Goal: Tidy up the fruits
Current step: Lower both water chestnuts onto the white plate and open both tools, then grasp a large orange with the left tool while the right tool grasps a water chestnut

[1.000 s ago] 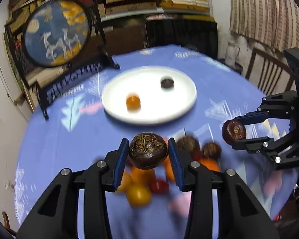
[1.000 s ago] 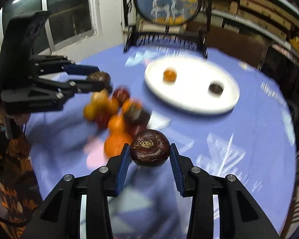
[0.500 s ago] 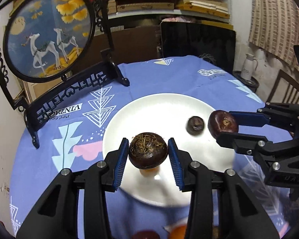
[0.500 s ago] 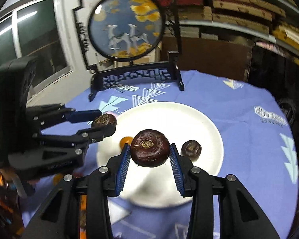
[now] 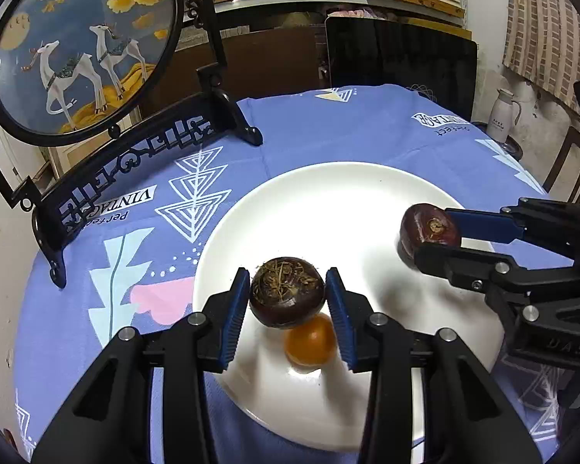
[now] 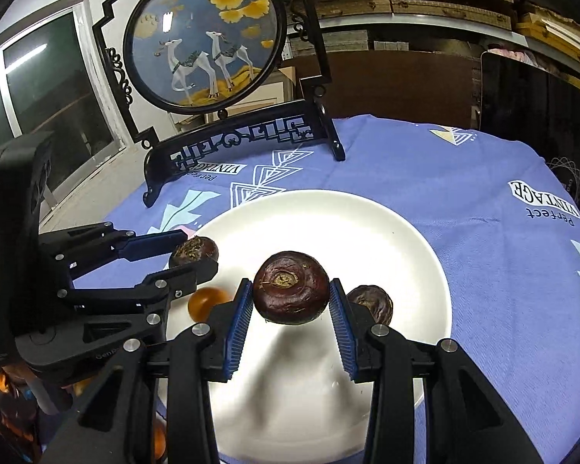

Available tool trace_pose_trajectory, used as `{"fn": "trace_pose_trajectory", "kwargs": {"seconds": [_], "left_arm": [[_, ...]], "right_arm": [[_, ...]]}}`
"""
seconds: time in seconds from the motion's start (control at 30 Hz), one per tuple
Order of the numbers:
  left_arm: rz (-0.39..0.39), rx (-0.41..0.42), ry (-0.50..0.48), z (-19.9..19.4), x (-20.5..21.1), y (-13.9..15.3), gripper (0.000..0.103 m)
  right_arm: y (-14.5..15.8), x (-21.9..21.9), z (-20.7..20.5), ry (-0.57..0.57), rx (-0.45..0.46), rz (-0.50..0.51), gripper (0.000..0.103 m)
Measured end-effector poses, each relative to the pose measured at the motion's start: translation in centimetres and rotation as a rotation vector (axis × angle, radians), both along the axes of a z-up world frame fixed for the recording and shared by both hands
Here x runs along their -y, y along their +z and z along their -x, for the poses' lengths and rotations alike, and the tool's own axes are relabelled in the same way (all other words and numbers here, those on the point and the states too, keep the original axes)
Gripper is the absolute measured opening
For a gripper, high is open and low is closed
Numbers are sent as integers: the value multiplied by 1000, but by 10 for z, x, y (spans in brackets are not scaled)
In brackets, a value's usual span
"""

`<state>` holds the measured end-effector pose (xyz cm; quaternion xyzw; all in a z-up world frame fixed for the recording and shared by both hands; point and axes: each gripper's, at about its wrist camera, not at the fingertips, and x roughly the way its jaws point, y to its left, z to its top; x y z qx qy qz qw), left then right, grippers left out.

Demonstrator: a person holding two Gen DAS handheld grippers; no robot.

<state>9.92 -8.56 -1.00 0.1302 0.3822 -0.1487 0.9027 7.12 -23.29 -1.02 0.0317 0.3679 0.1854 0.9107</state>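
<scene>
Left gripper (image 5: 287, 298): you are pinching a dark fruit (image 5: 287, 292) above the plate (image 5: 328, 193).
Right gripper (image 6: 290, 301): you are pinching a brown fruit (image 6: 291, 288), at 3 o'clock.

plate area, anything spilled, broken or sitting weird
Nothing stands out. The white plate sits flat on the blue cloth with an orange fruit and a dark fruit resting on it; each gripper holds one dark round fruit above the plate. Nothing is spilled or damaged.
</scene>
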Motion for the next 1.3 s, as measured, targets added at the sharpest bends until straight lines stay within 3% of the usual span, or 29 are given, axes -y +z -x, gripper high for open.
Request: {"fn": "trace_pose_trajectory", "kwargs": {"seconds": [0.67,0.73,0.77,0.8,0.83,1.13,1.3], "left_arm": [[-19,-25,12,-13,10,-11,40],[-22,-29,21,-16,9,-13,40],[-21,-32,31,-18,8,-13,44],[-17,-28,34,-18,8,-13,50],[-15,-23,38,-18,7,-12,62],[-16,16,57,-4,-4,-5,71],[-22,39,78,18,-22,5,79]], "right_arm": [[-10,1,-8,-5,-15,-1,40],[-9,4,-8,-31,4,-2,47],[-9,5,-8,-50,12,-1,63],[-8,8,-7,-68,19,-6,69],[-7,12,-6,-74,23,-25,71],[-3,13,-3,-67,-5,-71,75],[5,8,26,-46,11,-78,75]]}}
